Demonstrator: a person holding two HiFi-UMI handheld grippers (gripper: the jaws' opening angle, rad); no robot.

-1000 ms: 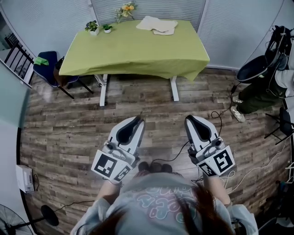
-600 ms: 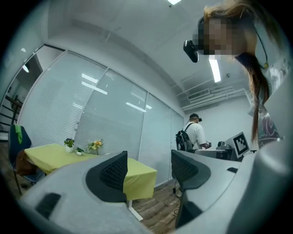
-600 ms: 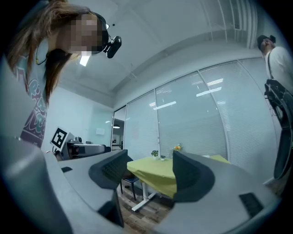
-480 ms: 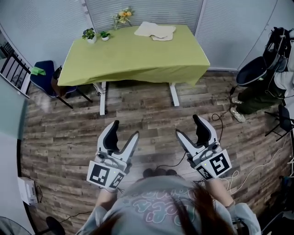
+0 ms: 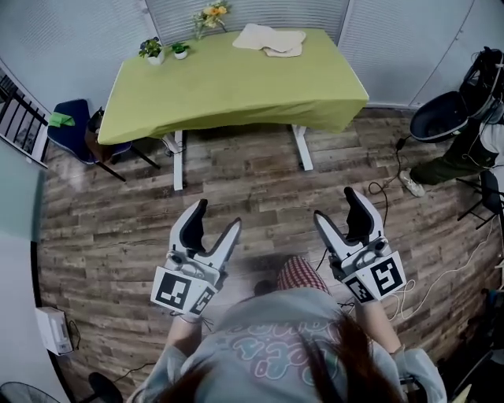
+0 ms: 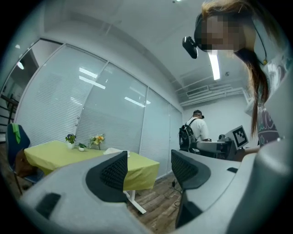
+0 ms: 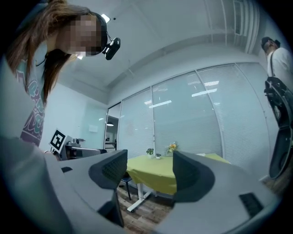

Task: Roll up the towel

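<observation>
A cream towel point(image 5: 272, 39) lies loosely folded at the far edge of the green-clothed table point(image 5: 228, 86), well ahead of me across the wooden floor. My left gripper point(image 5: 214, 219) is held level over the floor, far short of the table; its jaws have just opened and nothing is between them. My right gripper point(image 5: 337, 206) stands the same way, jaws just opened and empty. In the left gripper view the towel point(image 6: 114, 151) shows small on the table point(image 6: 64, 153) beyond the open left gripper point(image 6: 149, 169). The right gripper point(image 7: 149, 171) frames the table point(image 7: 151, 167).
Two small potted plants point(image 5: 161, 49) and a flower vase point(image 5: 211, 14) stand at the table's far left. A blue chair point(image 5: 75, 126) sits left of the table, a black chair point(image 5: 441, 116) and a seated person's legs point(image 5: 449, 165) at the right. Cables point(image 5: 386, 193) trail on the floor.
Both grippers went from shut to open. They dropped slightly in the head view and spread apart; the table has drawn a little nearer, and a checked shoe now shows below.
</observation>
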